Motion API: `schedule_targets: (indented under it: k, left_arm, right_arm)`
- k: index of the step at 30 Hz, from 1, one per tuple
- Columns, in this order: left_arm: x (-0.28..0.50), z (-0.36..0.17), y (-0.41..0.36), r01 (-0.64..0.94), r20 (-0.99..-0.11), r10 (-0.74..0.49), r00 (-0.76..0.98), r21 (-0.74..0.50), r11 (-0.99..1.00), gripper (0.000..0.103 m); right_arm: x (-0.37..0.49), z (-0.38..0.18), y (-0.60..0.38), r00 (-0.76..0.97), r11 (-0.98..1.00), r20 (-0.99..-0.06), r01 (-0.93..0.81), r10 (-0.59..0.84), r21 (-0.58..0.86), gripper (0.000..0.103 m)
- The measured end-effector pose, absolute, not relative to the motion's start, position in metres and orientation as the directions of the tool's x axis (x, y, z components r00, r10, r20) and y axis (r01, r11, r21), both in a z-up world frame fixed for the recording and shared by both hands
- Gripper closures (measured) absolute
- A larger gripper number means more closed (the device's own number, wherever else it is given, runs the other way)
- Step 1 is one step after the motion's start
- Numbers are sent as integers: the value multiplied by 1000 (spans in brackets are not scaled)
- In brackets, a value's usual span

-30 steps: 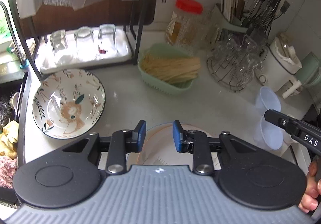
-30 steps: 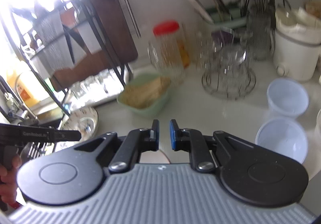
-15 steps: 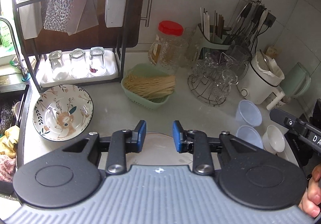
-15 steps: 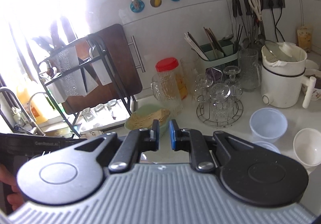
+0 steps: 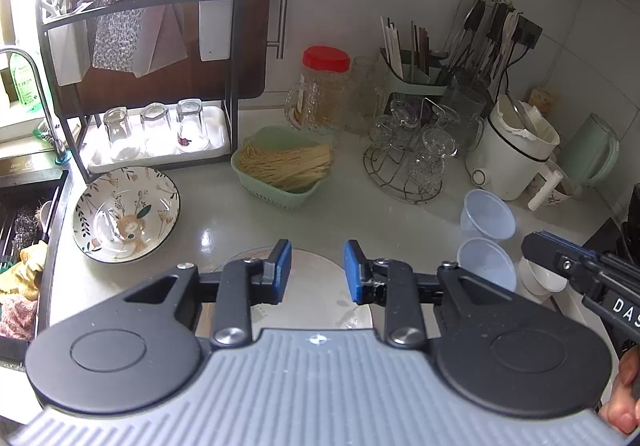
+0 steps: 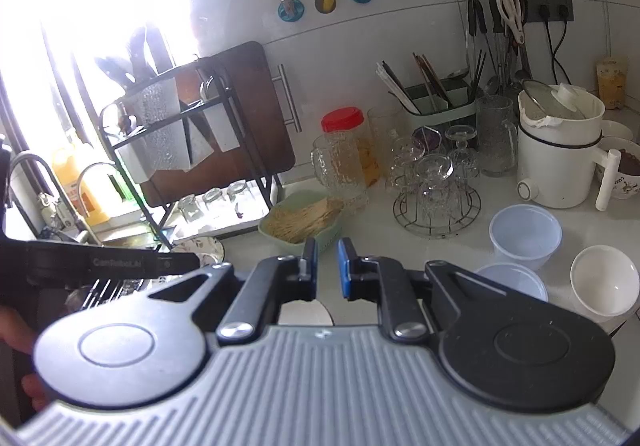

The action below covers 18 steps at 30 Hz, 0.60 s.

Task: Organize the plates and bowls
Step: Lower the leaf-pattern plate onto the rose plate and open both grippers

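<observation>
Where "DAS" shows — right gripper (image 5: pixel 534 246).

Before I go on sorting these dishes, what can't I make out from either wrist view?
- Pale round plate: near half hidden under the left hand-held gripper body, left wrist view.
- Floral ceramic bowl: mostly blocked by the left tool, right wrist view.
- Window side: washed out by glare, right wrist view.

Two handheld grippers, black with grey bases

Left gripper (image 5: pixel 316 270) and right gripper (image 6: pixel 327 266) each have blue pads (image 5: pixel 353 271) on black fingers, silver screws (image 5: pixel 229 335), round black discs and a ribbed grey base (image 5: pixel 320 386); white letters mark the side of each
</observation>
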<state>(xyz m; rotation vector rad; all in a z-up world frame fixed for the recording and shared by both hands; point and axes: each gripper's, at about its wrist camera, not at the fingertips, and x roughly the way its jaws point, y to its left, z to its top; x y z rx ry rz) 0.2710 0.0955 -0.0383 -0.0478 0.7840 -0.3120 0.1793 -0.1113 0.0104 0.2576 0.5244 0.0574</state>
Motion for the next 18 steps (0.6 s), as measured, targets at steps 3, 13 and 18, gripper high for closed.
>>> schedule_targets:
  k: [3,13,18]
  left_arm:
    - [265,-39,95,237,-691,-280,666,-161,958,71]
    - [234,-42,94,139,-684,-223,695,-176,975,71]
    - [225,-52,93,105,-702,-199,684,-176,979,71]
  right_arm:
    - [177,7,-111,858,964,-492,-13,146,265,88]
    - [171,3,-116,833,966,-507,-116,222,231,88]
    - [174,-3,-116,812,958,-520,-162,266,238,88]
